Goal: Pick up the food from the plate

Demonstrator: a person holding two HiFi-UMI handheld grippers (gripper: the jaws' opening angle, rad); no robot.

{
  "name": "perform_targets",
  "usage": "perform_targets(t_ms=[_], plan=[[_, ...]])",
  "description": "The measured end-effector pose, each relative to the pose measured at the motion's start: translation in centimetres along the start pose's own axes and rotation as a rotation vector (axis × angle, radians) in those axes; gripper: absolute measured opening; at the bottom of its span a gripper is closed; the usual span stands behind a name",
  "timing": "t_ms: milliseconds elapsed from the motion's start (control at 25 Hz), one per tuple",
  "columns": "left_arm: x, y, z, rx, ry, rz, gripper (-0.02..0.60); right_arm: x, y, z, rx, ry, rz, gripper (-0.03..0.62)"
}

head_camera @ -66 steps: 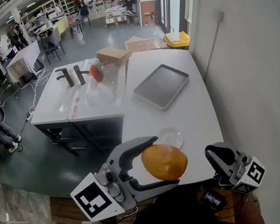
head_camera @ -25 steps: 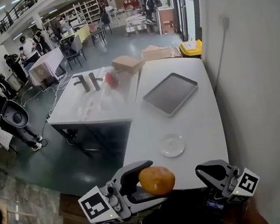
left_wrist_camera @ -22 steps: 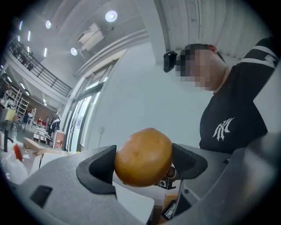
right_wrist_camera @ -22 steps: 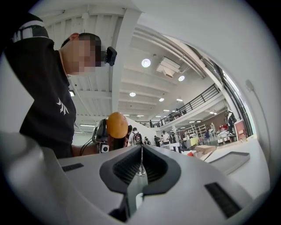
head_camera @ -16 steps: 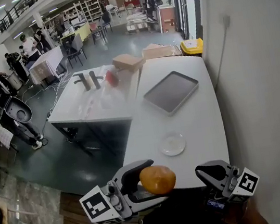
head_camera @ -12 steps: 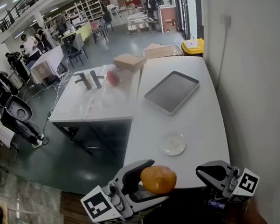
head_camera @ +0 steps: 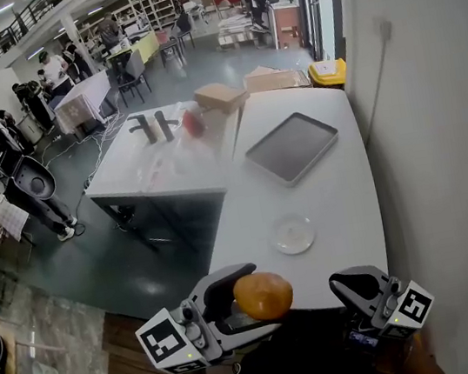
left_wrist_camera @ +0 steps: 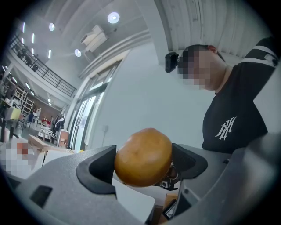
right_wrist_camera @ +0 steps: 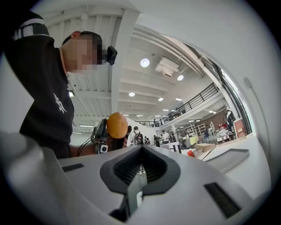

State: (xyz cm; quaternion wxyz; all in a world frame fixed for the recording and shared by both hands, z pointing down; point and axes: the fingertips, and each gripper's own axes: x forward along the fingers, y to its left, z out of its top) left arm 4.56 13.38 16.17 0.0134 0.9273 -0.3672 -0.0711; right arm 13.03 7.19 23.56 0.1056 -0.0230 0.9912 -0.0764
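A round golden-brown bun [head_camera: 263, 296] is clamped between the jaws of my left gripper [head_camera: 250, 297], held up close to my body, off the table's near edge. In the left gripper view the bun [left_wrist_camera: 143, 157] fills the gap between both pads. The small clear plate [head_camera: 293, 234] lies bare on the white table [head_camera: 339, 183], well ahead of the bun. My right gripper [head_camera: 356, 285] hangs at the lower right, jaws closed with nothing between them. From the right gripper view the bun [right_wrist_camera: 117, 125] shows off to the left.
A grey tray [head_camera: 292, 147] lies further back on the table. Left of it a white counter carries two dark taps [head_camera: 154, 126], a red object [head_camera: 194, 123] and a cardboard box [head_camera: 220, 97]. Several people stand at far left. A wall runs along the right.
The left gripper with the bun has drawn back from the plate toward my body and now holds almost still. The right gripper stays put. My head view has shifted slightly.
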Motion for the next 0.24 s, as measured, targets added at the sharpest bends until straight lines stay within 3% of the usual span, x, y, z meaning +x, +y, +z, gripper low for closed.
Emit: perform_targets(t_ms=[240], plan=[[-0.03, 0.39, -0.40, -0.001, 0.014, 0.011, 0.400, -0.01, -0.61, 0.13, -0.011, -0.009, 0.002, 0.003]])
